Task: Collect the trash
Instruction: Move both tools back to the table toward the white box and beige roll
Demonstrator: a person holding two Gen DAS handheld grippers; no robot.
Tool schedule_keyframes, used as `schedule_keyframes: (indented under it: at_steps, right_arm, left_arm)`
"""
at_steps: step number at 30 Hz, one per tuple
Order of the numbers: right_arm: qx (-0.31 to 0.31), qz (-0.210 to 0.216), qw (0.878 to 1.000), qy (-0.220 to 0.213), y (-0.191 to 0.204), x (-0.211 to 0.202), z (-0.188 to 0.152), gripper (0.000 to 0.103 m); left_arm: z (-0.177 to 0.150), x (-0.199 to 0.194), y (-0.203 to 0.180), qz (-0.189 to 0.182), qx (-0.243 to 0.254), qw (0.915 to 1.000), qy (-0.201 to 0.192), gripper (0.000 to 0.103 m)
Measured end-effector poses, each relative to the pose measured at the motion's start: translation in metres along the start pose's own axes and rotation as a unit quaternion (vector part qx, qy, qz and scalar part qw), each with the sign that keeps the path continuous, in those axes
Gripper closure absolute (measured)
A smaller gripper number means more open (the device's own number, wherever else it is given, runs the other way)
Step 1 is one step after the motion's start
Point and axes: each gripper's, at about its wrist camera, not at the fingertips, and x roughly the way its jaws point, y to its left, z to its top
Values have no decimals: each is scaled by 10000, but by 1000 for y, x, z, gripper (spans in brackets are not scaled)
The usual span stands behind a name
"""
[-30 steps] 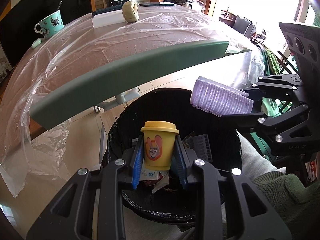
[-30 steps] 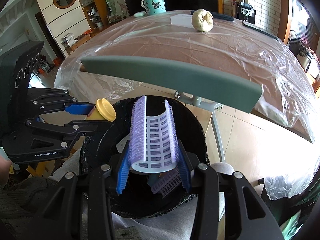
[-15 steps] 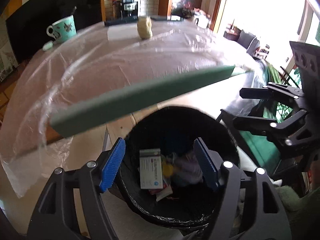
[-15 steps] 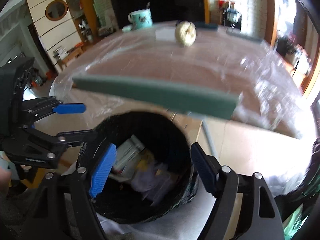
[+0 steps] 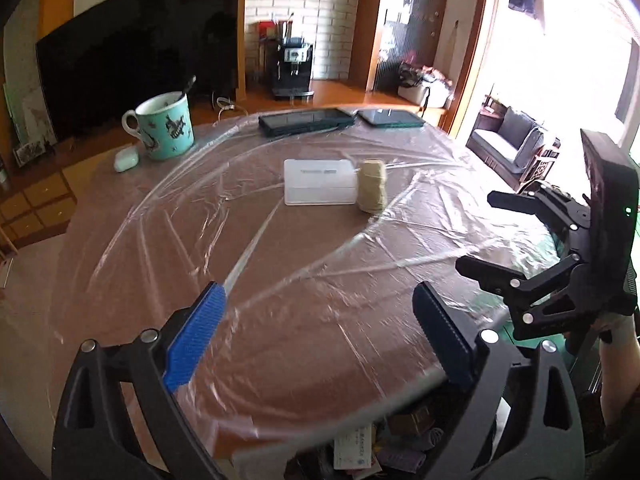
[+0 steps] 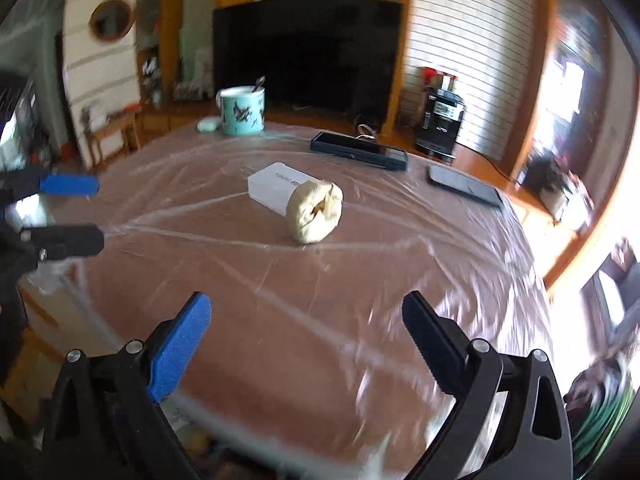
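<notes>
A turquoise mug (image 5: 163, 126) with dark animal figures stands behind a white box (image 5: 319, 181) and beige roll (image 5: 372, 185) on the brown table (image 5: 320, 300).

A round brown table (image 5: 320, 320) lay under clear crinkled plastic sheeting (image 5: 168, 208). Toward its far left edge stood a turquoise patterned ceramic mug (image 5: 164, 127) with a spoon in it, just beside a small pale earbud case (image 5: 126, 159). Near the centre lay a flat white rectangular box (image 5: 319, 181). Two dark slim tablets (image 5: 306, 121) rested along the far edge. Beyond stood a large black television (image 6: 306, 52) and a black coffee machine (image 6: 440, 120).
</notes>
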Motion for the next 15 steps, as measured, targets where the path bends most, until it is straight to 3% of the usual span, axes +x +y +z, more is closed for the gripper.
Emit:
schedule_keyframes:
  at_steps: [3, 9, 12, 15]
  right_arm:
    - [-254, 179, 9993, 208, -5, 24, 12, 16]
    - [-631, 117, 9954, 710, -13, 75, 27, 30]
    - [-610, 243, 9951, 734, -17, 87, 34, 31]
    - [-696, 379, 9941, 736, -18, 95, 42, 31]
  left_arm:
    - [15, 27, 6, -16, -66, 9997, 223, 8]
    - [46, 83, 13, 66, -72, 9986, 528, 13]
    - [57, 107, 12, 193, 80, 9974, 693, 15]
    - [65, 120, 7, 80, 257, 9970, 730, 15]
